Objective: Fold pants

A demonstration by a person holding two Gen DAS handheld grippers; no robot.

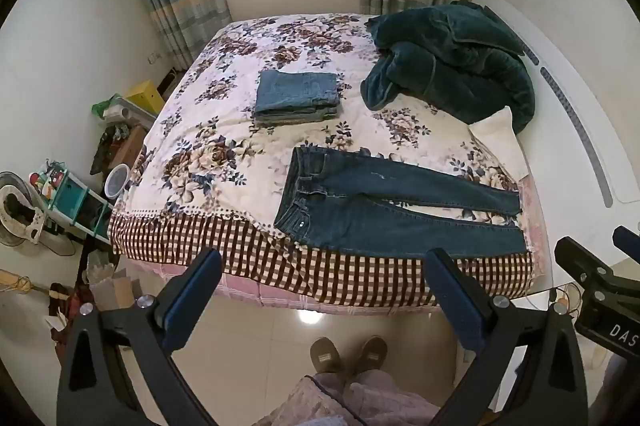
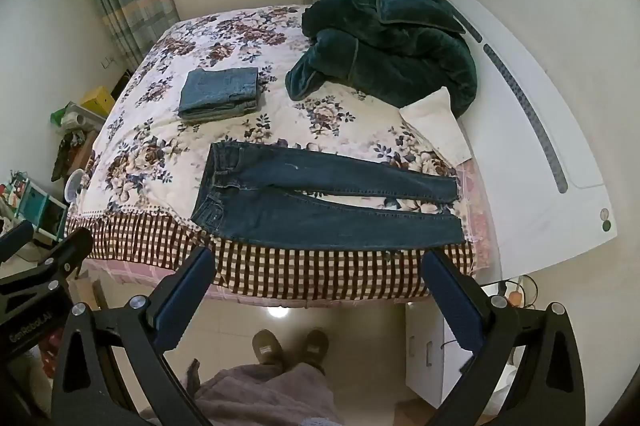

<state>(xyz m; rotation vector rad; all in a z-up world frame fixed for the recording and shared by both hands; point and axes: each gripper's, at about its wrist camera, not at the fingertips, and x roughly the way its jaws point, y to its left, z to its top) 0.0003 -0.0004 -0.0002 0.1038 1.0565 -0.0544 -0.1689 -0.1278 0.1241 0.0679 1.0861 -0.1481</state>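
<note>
1. Two grippers, both mine, hang clear of the bed: the left gripper and the right gripper each have their jaws spread wide, with nothing between them.
2. The dark jeans lie flat on the floral bedspread, beyond and above both sets of jaws, along the near edge of the bed. Waistband sits just beyond my left jaws; leg hems lie beyond the right-hand finger of my right jaws. The legs are slightly parted.
3. Handling, as I judge it: denim is soft but fairly heavy and holds a crease. It should not slip from the pads. It will sag between two grip points and drag on the bedspread.
4. Hold points, in my judgement: a pinch at the waistband edge for the left jaws and at a hem for the right jaws, taking both cloth layers together.
5. A folded lighter-blue pair rests further back, well apart from the work. A green quilt lies heaped beyond the right jaws, also clear.
6. Risk noted: the near leg runs close to the mattress edge and could slide off if pulled toward me.
</note>
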